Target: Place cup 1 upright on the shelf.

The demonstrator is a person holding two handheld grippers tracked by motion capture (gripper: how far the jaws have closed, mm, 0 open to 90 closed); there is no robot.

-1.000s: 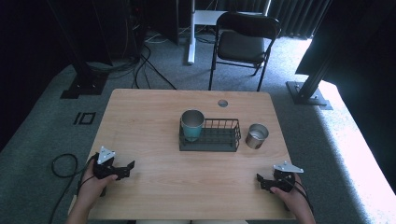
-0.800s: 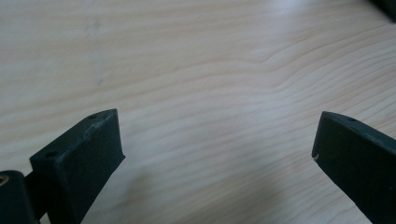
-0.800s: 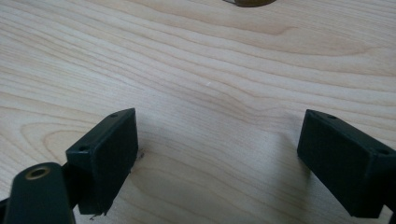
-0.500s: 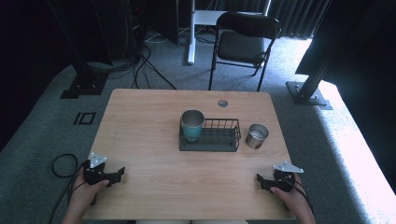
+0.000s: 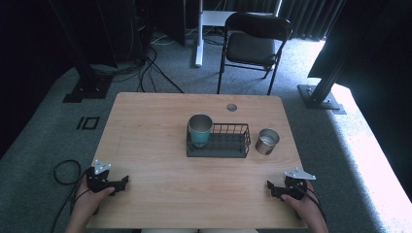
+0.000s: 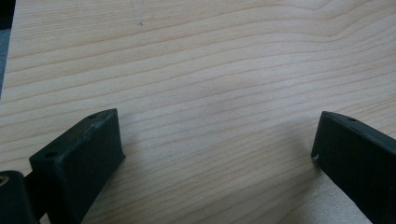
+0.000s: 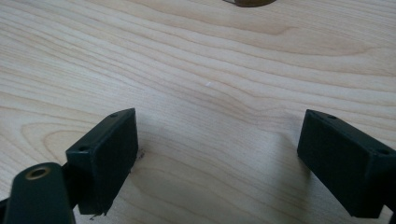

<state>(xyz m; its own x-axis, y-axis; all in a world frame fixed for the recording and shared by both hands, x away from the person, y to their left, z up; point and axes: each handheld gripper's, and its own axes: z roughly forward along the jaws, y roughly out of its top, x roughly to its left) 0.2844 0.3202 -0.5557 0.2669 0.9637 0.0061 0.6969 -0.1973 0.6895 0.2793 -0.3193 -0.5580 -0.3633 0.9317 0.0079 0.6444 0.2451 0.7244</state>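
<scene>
High view: rack (image 5: 218, 145) mid-table (image 5: 145, 126), teal cup (image 5: 199, 130) inside at its left end, steel cup (image 5: 266, 141) just beside its right end. Left gripper (image 5: 121, 182) and right gripper (image 5: 270, 187) near of rack, well apart, jaws wide, holding nothing. Risk, as a guess: clipping the rack wires, tipping either cup.

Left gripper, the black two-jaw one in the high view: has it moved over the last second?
Yes. The left gripper has slid outward to the wooden table's left edge, away from the black wire basket, and slightly nearer the person.
</scene>
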